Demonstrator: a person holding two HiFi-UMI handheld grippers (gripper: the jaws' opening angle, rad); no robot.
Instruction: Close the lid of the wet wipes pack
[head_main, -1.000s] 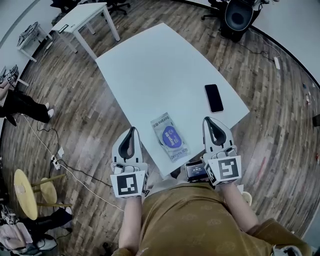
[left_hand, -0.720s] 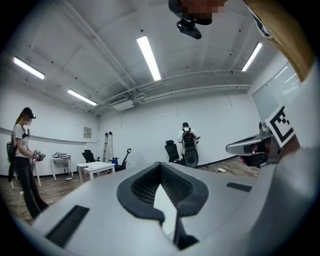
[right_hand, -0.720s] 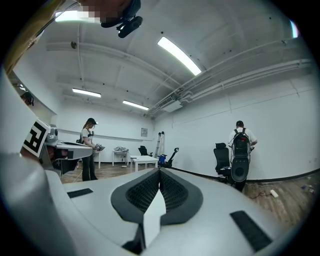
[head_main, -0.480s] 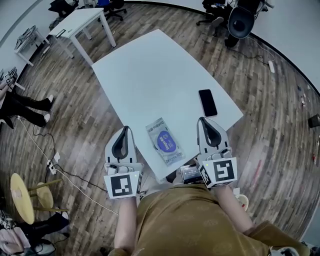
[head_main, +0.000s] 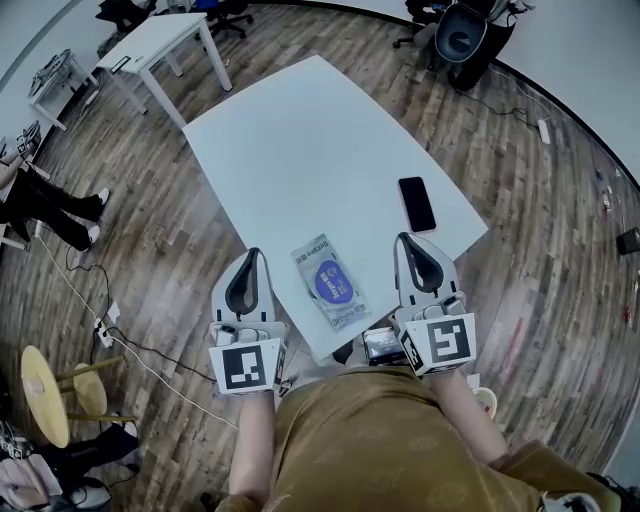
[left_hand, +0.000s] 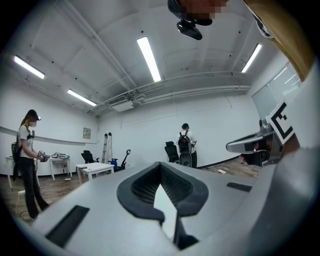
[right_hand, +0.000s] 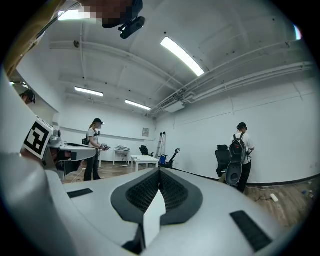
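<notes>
Near the six o'clock edge of a white table (head_main: 300, 150), a wet wipes pack (head_main: 331, 285) lies face up between two hand-held grippers. The left gripper (head_main: 252, 257), at its nine o'clock, and the right gripper (head_main: 406, 241), at its three o'clock, hover with jaws pressed together on nothing, apparently flanking it for easy reach. The pack's blue lid (head_main: 327, 279) looks flat; whether it is latched is too small to tell. A smartphone (head_main: 415, 203) lies at two o'clock.
</notes>
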